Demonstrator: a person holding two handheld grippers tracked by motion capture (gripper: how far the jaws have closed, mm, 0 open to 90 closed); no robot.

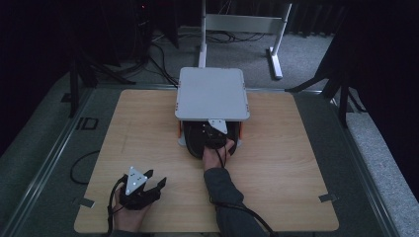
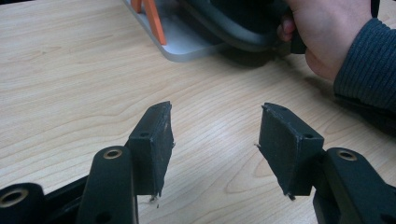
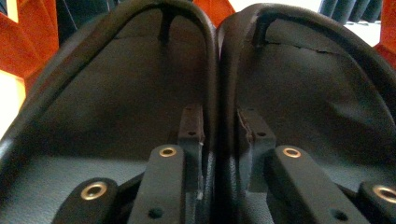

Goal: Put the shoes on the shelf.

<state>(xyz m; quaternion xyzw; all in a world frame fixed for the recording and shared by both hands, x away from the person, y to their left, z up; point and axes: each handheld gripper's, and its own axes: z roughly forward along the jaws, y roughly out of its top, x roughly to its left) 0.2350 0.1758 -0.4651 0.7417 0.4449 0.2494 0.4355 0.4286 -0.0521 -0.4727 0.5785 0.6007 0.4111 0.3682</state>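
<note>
wooden table [image 1: 276, 148]: right claw [image 3: 218, 135] pinches upright black shoes' [image 3: 140, 93] adjoining edges; left claw [image 2: 215, 144] spread.

Two grippers [image 1: 157, 184] [image 3: 219, 140], one grey stand [image 1: 212, 94], one pair of black shoes [image 1: 197, 140], one wooden table [image 1: 276, 163].

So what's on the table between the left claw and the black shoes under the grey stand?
Nothing: in the high view, bare wooden table lies between the left claw and the black shoes.
</note>
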